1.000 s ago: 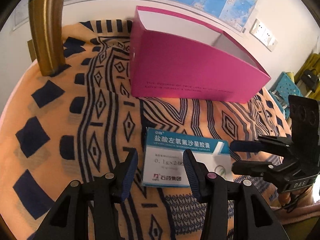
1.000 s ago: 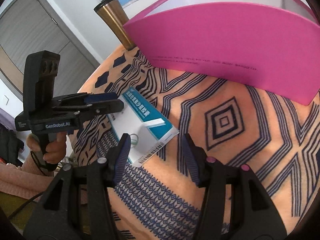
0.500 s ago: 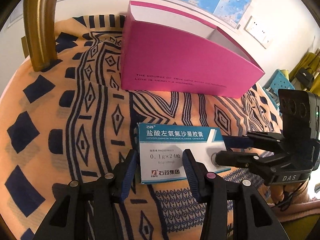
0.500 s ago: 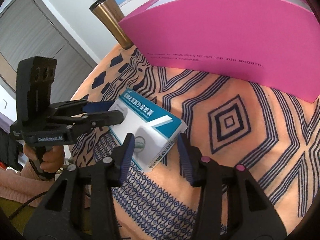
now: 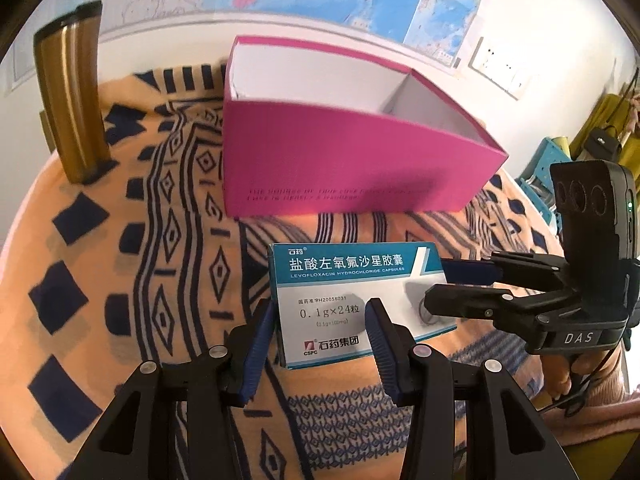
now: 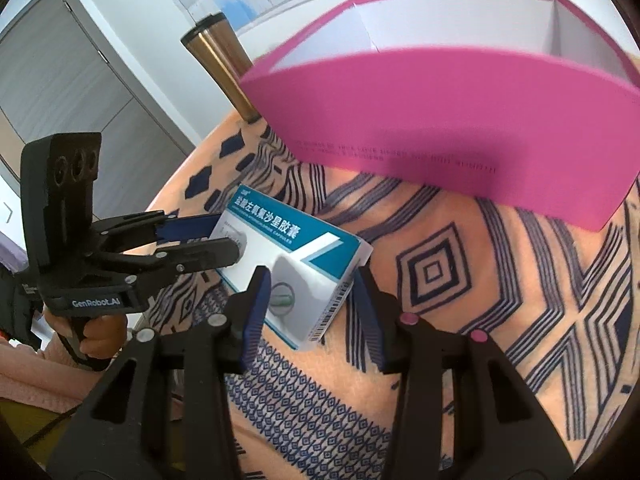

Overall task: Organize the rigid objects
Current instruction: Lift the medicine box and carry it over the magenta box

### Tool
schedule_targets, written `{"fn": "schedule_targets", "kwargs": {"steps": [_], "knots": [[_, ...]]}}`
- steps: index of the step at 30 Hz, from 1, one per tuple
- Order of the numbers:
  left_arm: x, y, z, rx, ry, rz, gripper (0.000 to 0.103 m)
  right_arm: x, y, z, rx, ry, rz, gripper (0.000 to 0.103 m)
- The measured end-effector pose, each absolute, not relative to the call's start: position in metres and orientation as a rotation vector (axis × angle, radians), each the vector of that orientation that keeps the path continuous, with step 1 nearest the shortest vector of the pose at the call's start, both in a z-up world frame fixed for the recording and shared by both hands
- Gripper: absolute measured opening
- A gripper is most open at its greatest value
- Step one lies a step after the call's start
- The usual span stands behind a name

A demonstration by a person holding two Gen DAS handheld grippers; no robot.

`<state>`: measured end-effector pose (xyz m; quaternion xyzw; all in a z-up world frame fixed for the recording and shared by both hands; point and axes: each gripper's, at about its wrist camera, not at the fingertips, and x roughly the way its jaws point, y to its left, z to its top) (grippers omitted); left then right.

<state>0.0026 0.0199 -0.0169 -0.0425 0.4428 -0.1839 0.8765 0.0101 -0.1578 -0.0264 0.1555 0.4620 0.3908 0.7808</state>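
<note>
A white and teal medicine box (image 5: 352, 280) is held between both grippers over the patterned cloth, its printed face tilted up. My left gripper (image 5: 322, 316) is shut across the width of its left end. From the right wrist view, the left gripper (image 6: 224, 238) comes in from the left onto the medicine box (image 6: 288, 240). My right gripper (image 6: 310, 280) is shut on the barcode end; the right gripper (image 5: 436, 285) shows side-on in the left view. An open pink box (image 5: 352, 160) with a white inside stands behind; the pink box (image 6: 440, 112) looks empty where I can see in.
A gold tumbler (image 5: 72, 96) with a black lid stands at the back left of the orange and navy cloth (image 5: 120, 280). A hand (image 6: 100, 328) grips the left gripper's handle. A map and a wall socket (image 5: 504, 68) are on the wall behind.
The right gripper's jaws narrowed onto the medicine box's end. The box turned squarer to the left camera and tilted up. More of the pink box's inside shows.
</note>
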Motion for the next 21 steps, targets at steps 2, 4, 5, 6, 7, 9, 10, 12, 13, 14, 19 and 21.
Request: {"fn": "schedule_targets", "kwargs": {"steps": [2,4,5,6,7,9,10,12,13,14,19,21], "knots": [[0.003,0.02,-0.01,-0.091,0.906,-0.387,0.047,0.011,-0.16,-0.022,0.339,0.986,0.845,0.046],[0.003,0.02,-0.002,-0.096,0.886,-0.394,0.047,0.013,-0.163,-0.017,0.341,0.968,0.846,0.046],[0.003,0.019,0.002,-0.092,0.872,-0.397,0.047,0.013,-0.165,-0.015,0.341,0.959,0.844,0.046],[0.003,0.018,0.006,-0.086,0.859,-0.399,0.047,0.014,-0.166,-0.012,0.339,0.948,0.841,0.046],[0.003,0.017,0.011,-0.08,0.845,-0.399,0.047,0.014,-0.167,-0.009,0.335,0.937,0.839,0.046],[0.004,0.016,0.018,-0.073,0.827,-0.402,0.047,0.016,-0.17,-0.001,0.334,0.916,0.836,0.046],[0.005,0.016,0.021,-0.071,0.818,-0.403,0.047,0.017,-0.171,0.002,0.332,0.908,0.834,0.046],[0.006,0.015,0.028,-0.064,0.801,-0.404,0.047,0.019,-0.172,0.008,0.325,0.888,0.831,0.046],[0.007,0.015,0.031,-0.059,0.792,-0.403,0.047,0.02,-0.173,0.011,0.323,0.879,0.829,0.046],[0.007,0.014,0.033,-0.056,0.783,-0.402,0.047,0.021,-0.173,0.013,0.321,0.872,0.828,0.046],[0.009,0.012,0.042,-0.04,0.754,-0.398,0.047,0.023,-0.176,0.023,0.316,0.843,0.819,0.046],[0.01,0.011,0.044,-0.039,0.748,-0.399,0.047,0.023,-0.177,0.024,0.314,0.836,0.817,0.046]]}}
